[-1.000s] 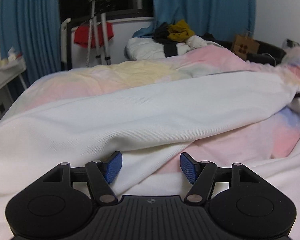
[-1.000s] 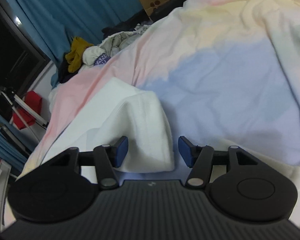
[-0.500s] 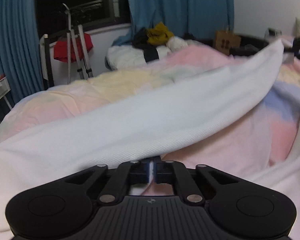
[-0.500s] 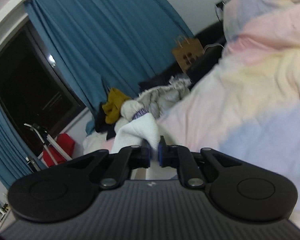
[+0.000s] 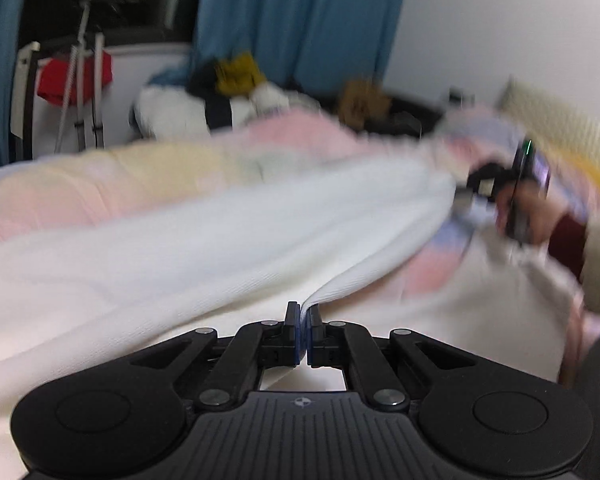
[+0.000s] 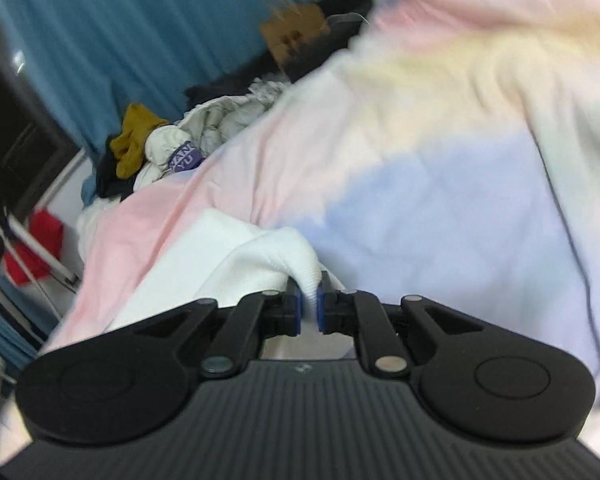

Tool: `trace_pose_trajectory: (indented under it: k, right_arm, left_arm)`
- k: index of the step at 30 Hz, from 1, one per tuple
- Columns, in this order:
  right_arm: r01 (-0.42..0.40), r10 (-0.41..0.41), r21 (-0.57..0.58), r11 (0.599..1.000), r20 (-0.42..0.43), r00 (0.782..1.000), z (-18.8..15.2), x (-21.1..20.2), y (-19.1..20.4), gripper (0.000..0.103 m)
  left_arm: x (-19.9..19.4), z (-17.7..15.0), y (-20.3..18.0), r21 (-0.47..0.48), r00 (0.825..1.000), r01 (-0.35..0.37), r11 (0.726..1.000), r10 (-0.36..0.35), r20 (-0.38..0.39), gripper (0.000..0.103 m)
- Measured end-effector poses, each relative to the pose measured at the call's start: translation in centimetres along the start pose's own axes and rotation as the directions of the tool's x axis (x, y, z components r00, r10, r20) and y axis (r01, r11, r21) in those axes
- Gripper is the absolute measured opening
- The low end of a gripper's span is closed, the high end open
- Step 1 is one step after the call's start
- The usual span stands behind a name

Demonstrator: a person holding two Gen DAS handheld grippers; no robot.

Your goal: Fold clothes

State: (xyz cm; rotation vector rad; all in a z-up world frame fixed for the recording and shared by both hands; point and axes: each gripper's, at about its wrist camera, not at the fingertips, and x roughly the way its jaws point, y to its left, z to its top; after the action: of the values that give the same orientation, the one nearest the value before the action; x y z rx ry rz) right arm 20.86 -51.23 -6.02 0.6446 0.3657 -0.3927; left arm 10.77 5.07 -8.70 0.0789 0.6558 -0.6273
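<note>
On the left, our left gripper (image 5: 303, 322) has its jaws pressed together on an edge of the white garment (image 5: 228, 248); from that pinch the cloth runs rightward and away across the pastel duvet (image 5: 100, 184), its long axis stretched between our two hands; at the far right end, our right gripper (image 6: 309, 306) pinches a bunched corner; each hand holds one end, so we judge the fold turns on carrying this edge across together.
</note>
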Motion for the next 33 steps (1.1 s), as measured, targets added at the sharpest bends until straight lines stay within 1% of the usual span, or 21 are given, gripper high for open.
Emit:
trace_pose_trajectory:
  k: [3,4,5,8,9,11,12,13,14,15,16,19,21,22,23,27,28,30,33]
  right_arm:
    - [-0.051,0.051,0.006,0.999,0.045,0.998,0.4,-1.6,0.0,0.01]
    - [-0.07,0.072,-0.029,0.997,0.078,0.994,0.7,-2.3,0.5,0.01]
    - [-0.068,0.073,-0.055,0.996,0.091,0.993,0.9,-2.8,0.8,0.01]
    - [0.003,0.002,-0.105,0.994,0.042,0.999,0.6,-2.7,0.7,0.011]
    - [0.034,-0.034,-0.11,0.993,0.0,0.999,0.0,-1.9,0.1,0.011]
    - [0.091,-0.102,-0.119,0.989,-0.089,0.991,-1.1,-0.4,-1.1,0.011]
    - [0.103,-0.118,-0.109,0.989,-0.137,0.983,-1.6,0.3,-1.9,0.012]
    - [0.102,-0.117,-0.096,0.99,-0.161,0.98,-2.0,0.4,-2.3,0.013]
    - [0.101,-0.115,-0.085,0.991,-0.174,0.978,-2.2,0.4,-2.7,0.014]
    - [0.102,-0.114,-0.08,0.992,-0.159,0.981,-2.0,-0.2,-2.8,0.021]
    - [0.105,-0.115,-0.072,0.992,-0.147,0.982,-1.9,-0.9,-2.8,0.025]
    - [0.102,-0.11,-0.064,0.993,-0.134,0.985,-1.9,-3.6,-2.7,0.026]
    - [0.098,-0.106,-0.063,0.993,-0.127,0.986,-1.9,-5.5,-2.6,0.026]
    - [0.089,-0.096,-0.058,0.994,-0.122,0.988,-1.7,-6.5,-2.7,0.026]
    - [0.08,-0.086,-0.052,0.995,-0.117,0.989,-1.5,-7.6,-2.7,0.026]
    - [0.049,-0.053,-0.041,0.998,-0.09,0.995,-1.4,-11.0,-2.8,0.026]
    - [0.045,-0.048,-0.036,0.998,-0.088,0.995,-1.5,-12.0,-3.1,0.026]
    - [0.045,-0.046,-0.015,0.999,-0.092,0.995,-1.8,-13.6,-3.6,0.026]
    - [0.059,-0.057,0.029,0.998,-0.083,0.995,-1.8,-15.8,-4.6,0.026]
  left_arm:
    - [0.3,-0.3,0.1,-0.002,1.0,0.001,1.0,-0.001,-0.008,0.003]
    - [0.3,-0.4,0.2,-0.005,1.0,0.002,1.0,-0.002,-0.009,0.003]
    - [0.4,-0.6,0.4,-0.015,1.0,0.006,1.0,-0.006,-0.013,0.003]
    - [1.5,-1.7,0.2,-0.037,0.999,-0.005,0.999,0.004,-0.048,0.004]
    - [1.9,-1.9,0.0,-0.04,0.998,-0.016,0.999,0.013,-0.057,0.004]
    - [2.5,-2.2,-0.2,-0.056,0.997,-0.037,0.998,0.033,-0.069,0.005]
    - [2.4,-2.1,-0.3,-0.074,0.997,-0.043,0.996,0.039,-0.065,0.005]
    - [2.2,-2.0,-0.3,-0.094,0.997,-0.048,0.994,0.043,-0.06,0.006]
    - [2.1,-1.9,-0.4,-0.113,0.997,-0.053,0.992,0.047,-0.054,0.009]
    - [1.6,-1.7,-0.4,-0.137,0.998,-0.058,0.989,0.052,-0.046,0.011]
    - [1.1,-1.5,-0.4,-0.167,0.998,-0.058,0.984,0.052,-0.04,0.016]
    - [-1.9,-1.3,-0.3,-0.266,0.998,-0.057,0.962,0.058,-0.005,0.03]
    - [-4.4,-1.4,-0.2,-0.32,0.997,-0.066,0.945,0.075,0.016,0.036]
    - [-5.9,-1.5,-0.1,-0.346,0.995,-0.08,0.935,0.094,0.025,0.043]
    - [-7.4,-1.5,0.1,-0.373,0.993,-0.095,0.923,0.116,0.034,0.046]
    - [-13.6,-1.9,0.7,-0.462,0.977,-0.164,0.871,0.209,0.047,0.053]
    - [-15.1,-2.0,0.9,-0.483,0.971,-0.185,0.856,0.236,0.046,0.057]
    - [-18.6,-3.0,1.4,-0.536,0.956,-0.222,0.815,0.289,0.042,0.06]
    - [-24.2,-4.9,2.4,-0.617,0.929,-0.269,0.739,0.368,0.036,0.065]
